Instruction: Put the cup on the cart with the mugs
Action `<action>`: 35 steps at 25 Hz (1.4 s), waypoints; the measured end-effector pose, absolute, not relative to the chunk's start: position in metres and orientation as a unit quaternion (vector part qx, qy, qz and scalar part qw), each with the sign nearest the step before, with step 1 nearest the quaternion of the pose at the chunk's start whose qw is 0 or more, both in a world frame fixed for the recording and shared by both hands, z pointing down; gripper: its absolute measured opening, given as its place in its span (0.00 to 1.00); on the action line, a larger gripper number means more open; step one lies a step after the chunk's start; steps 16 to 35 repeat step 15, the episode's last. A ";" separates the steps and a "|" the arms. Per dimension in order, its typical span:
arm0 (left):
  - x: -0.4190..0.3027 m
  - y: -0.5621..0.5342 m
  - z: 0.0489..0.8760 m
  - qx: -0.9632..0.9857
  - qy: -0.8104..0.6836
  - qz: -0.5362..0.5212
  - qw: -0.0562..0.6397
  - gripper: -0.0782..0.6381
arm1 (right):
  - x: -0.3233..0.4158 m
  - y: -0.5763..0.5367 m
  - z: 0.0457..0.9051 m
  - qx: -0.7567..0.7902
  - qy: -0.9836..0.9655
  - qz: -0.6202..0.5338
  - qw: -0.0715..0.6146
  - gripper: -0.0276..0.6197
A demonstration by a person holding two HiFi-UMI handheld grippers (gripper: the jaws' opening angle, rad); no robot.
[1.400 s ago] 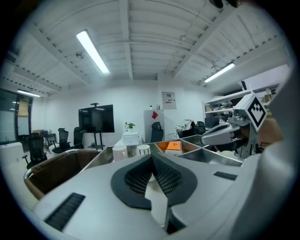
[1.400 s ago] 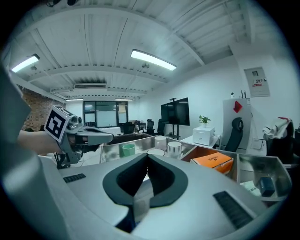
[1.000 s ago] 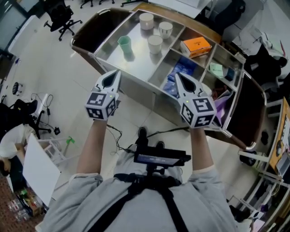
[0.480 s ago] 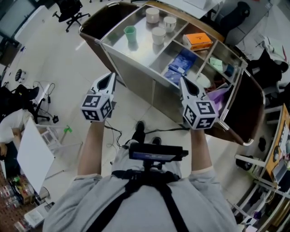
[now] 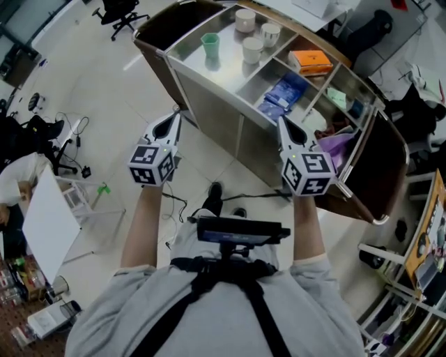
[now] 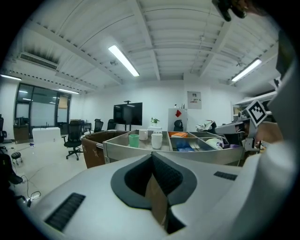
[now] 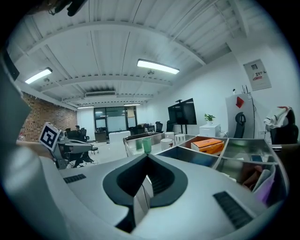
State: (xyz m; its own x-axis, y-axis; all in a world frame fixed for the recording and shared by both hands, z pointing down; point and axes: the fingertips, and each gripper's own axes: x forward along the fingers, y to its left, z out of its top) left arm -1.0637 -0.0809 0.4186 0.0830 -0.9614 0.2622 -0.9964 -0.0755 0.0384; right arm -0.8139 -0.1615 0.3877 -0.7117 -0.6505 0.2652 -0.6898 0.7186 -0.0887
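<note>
A green cup [image 5: 210, 45] stands on the steel top of the cart [image 5: 209, 77], in its left compartment. Three white mugs [image 5: 252, 49] stand just right of it near the back. The left gripper view shows the cup [image 6: 133, 140] and mugs [image 6: 156, 140] far ahead; the right gripper view shows the cup [image 7: 146, 144] likewise. My left gripper [image 5: 173, 117] is shut and empty, held over the floor in front of the cart. My right gripper [image 5: 282, 123] is shut and empty too, at the cart's front edge.
Other cart compartments hold an orange box [image 5: 311, 61], blue packets [image 5: 281, 93] and purple cloth [image 5: 336, 146]. Office chairs [image 5: 118, 10] stand at the back left. A person [image 5: 17, 183] sits at the far left beside a white board [image 5: 45, 233]. Cables [image 5: 174, 202] lie on the floor.
The cart has slid up and away in the head view as I backed off from it. Both grippers stay shut and empty, now over the floor rather than the cart's edge.
</note>
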 end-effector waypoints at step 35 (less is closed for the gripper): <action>-1.057 -0.057 0.427 0.729 -0.670 0.075 0.114 0.11 | -0.817 -0.144 0.389 0.351 -0.925 0.082 0.115 0.04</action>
